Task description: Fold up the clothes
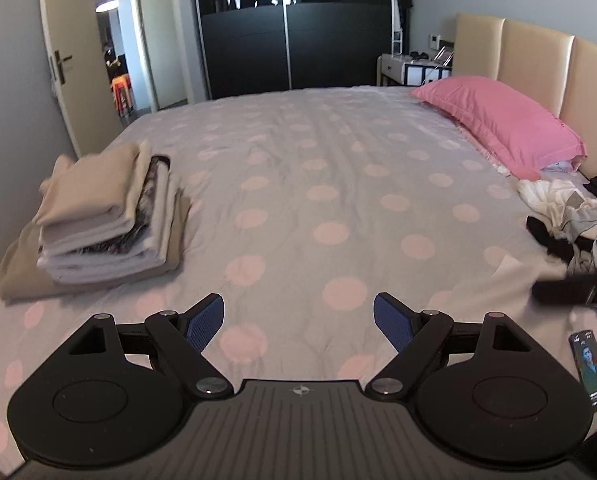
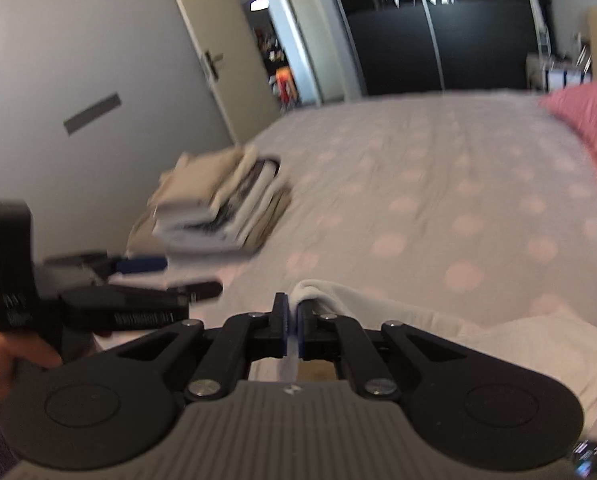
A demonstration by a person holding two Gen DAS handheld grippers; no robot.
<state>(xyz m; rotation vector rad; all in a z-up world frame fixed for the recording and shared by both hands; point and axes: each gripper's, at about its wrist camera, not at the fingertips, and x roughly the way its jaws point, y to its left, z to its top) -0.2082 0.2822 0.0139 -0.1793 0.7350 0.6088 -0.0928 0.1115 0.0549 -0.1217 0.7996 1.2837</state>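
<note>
My left gripper (image 1: pixel 298 320) hovers open over the dotted bedsheet (image 1: pixel 318 184) with nothing between its blue pads. Left of it stands a stack of folded clothes (image 1: pixel 106 216), beige and white. A loose pile of unfolded clothes (image 1: pixel 570 216) lies at the right edge. In the right wrist view, my right gripper (image 2: pixel 292 320) is shut on a fold of a white garment (image 2: pixel 498 340), which trails to the right across the bed. The left gripper (image 2: pixel 178 278) appears there at the left, open, close to the folded stack (image 2: pixel 218 208), with a hand (image 2: pixel 2 356) holding it.
A pink pillow (image 1: pixel 506 120) lies against the beige headboard (image 1: pixel 538 52). A phone (image 1: pixel 590 368) with its screen lit rests on the bed's near right corner. Beyond the bed stand a black wardrobe (image 1: pixel 298 40), an open door (image 1: pixel 74 52) and a bedside table (image 1: pixel 410 68).
</note>
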